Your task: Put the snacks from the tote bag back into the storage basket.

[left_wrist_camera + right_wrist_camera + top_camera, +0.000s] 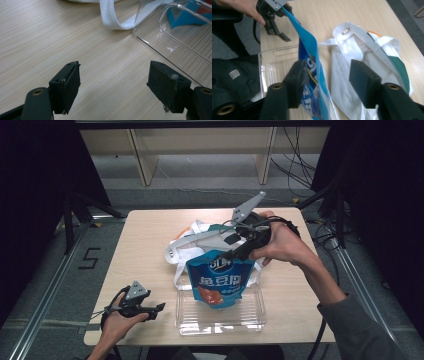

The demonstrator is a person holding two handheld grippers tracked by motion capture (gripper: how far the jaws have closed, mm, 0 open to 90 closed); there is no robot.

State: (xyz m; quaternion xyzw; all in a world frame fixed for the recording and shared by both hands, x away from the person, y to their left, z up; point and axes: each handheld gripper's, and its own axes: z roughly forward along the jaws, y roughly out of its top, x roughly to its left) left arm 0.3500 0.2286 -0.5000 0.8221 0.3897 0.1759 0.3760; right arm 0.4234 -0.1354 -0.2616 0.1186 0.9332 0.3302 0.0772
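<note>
A blue snack pouch stands upright with its bottom in a clear plastic tray at the table's front middle. My right gripper is at the pouch's top edge, over the tray's far end. In the right gripper view the pouch lies between the jaws of my right gripper; it rests against the left pad and the right pad stands clear of it, so the gripper is open. My left gripper rests low at the front left, open and with nothing in it, pointing at the tray's corner.
A white cloth tote bag with a green and orange print lies crumpled behind the tray, one strap reaching toward the left gripper. Bare wood lies left and right of the tray. Cables run on the floor beyond the table's right edge.
</note>
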